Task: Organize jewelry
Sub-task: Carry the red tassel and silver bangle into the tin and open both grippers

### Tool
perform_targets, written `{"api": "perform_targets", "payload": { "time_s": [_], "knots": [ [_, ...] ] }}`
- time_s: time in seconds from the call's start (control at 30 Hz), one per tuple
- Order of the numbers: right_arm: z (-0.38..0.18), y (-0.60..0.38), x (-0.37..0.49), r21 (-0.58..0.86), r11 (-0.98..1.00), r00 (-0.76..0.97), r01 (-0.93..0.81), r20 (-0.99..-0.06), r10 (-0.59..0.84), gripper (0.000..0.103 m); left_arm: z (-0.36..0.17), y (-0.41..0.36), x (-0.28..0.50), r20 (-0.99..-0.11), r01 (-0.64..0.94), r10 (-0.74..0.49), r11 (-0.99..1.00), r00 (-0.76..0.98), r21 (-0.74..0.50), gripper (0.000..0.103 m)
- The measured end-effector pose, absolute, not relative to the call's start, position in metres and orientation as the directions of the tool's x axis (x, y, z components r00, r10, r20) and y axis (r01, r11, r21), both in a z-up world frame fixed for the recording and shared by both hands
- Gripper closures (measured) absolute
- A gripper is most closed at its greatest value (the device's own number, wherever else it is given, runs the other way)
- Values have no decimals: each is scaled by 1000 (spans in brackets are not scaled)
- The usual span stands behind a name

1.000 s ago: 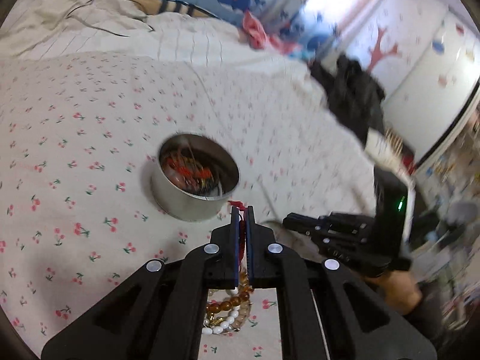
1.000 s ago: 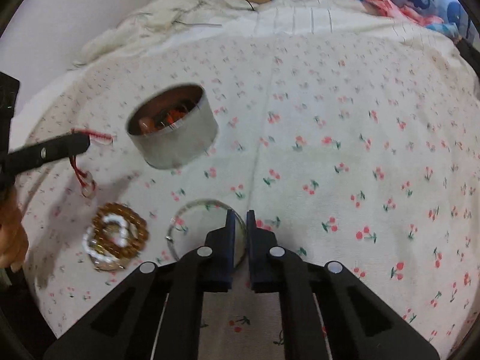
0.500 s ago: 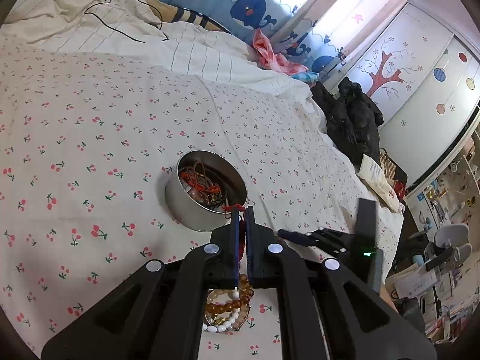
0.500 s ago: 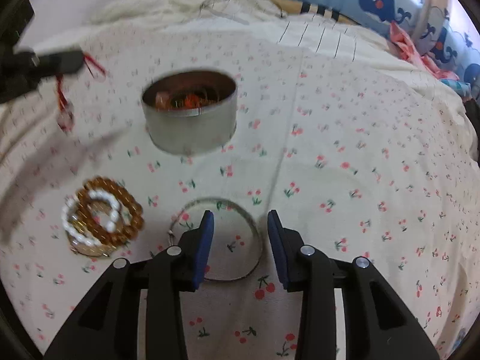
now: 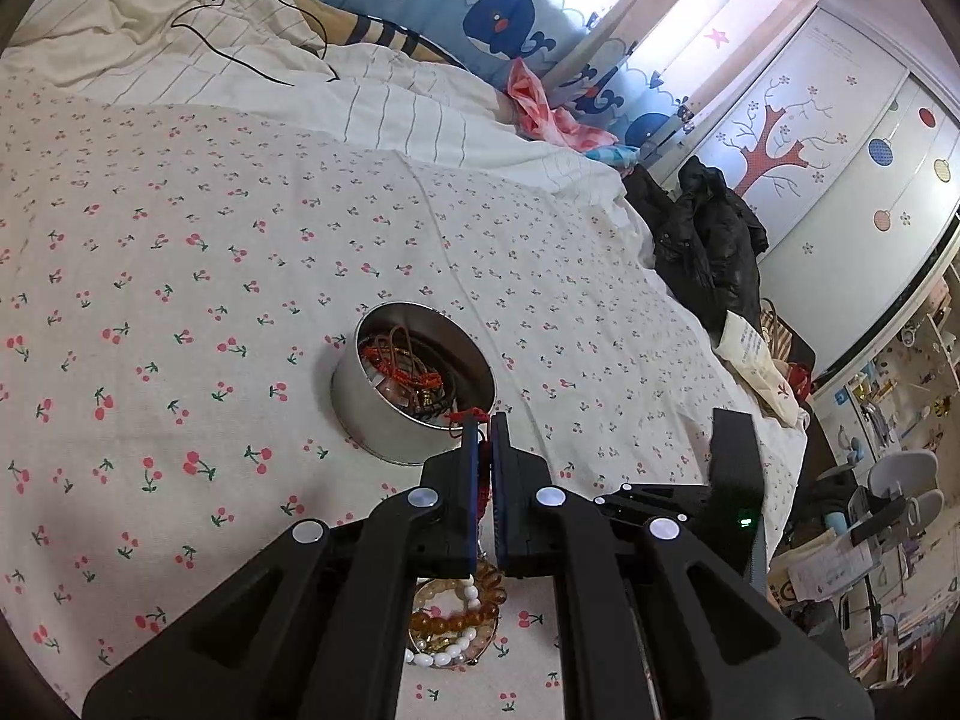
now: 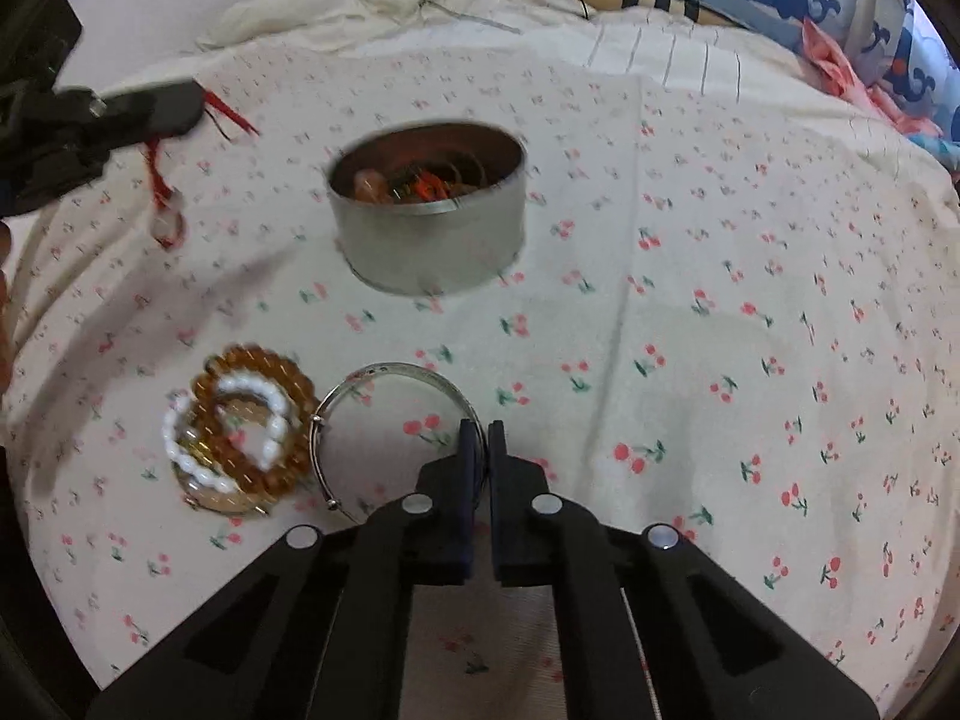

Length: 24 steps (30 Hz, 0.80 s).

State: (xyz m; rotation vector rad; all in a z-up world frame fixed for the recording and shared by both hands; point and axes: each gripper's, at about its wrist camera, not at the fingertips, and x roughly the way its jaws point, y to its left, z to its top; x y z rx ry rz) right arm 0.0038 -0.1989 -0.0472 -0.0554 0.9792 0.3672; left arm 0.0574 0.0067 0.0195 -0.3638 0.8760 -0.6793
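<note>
A silver bangle [image 6: 396, 414] is lying flat on the cherry-print bedsheet [image 6: 720, 312], and its right edge is pinched between the clenched jaws of the right gripper [image 6: 485, 429]. Just to its left, touching or nearly so, a little heap of amber and white bead bracelets [image 6: 240, 432] is piled on the same sheet; in the left wrist view the same beads [image 5: 456, 618] are seen under the tongs.

Further back, an open round metal tin [image 6: 429, 210] is parked on the sheet, already loaded with a tangle of red and brown cords and beads. Seen from the left wrist, the tin [image 5: 384, 414] sits just ahead of the left gripper [image 5: 485, 420].

That left gripper is clamped tight on a red cord charm [image 6: 163, 204]: the cord is squeezed between the pads, a red tuft pokes out at the tips, and a small pendant is hung below, off the sheet, to the left of the tin.

Beyond all that, a rumpled cream duvet [image 5: 180, 48] with a black cable [image 5: 252, 12] across it is seen, plus whale-print curtains [image 5: 498, 18] and dark clothes [image 5: 702, 240] heaped at the bed's edge.
</note>
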Motion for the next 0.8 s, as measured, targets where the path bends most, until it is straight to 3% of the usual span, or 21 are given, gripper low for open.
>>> {"api": "perform_targets", "payload": {
  "time_s": [0.3,0.8],
  "knots": [
    [-15,-213,12,263,921,573,-287,-723,385,98,30,-13,66,-569,442,-691,723,445,-531,100],
    [3,-217,57,186,947,650,-261,-691,315,98,22,-45,127,-593,418,-662,750,459,-513,99]
  ]
}}
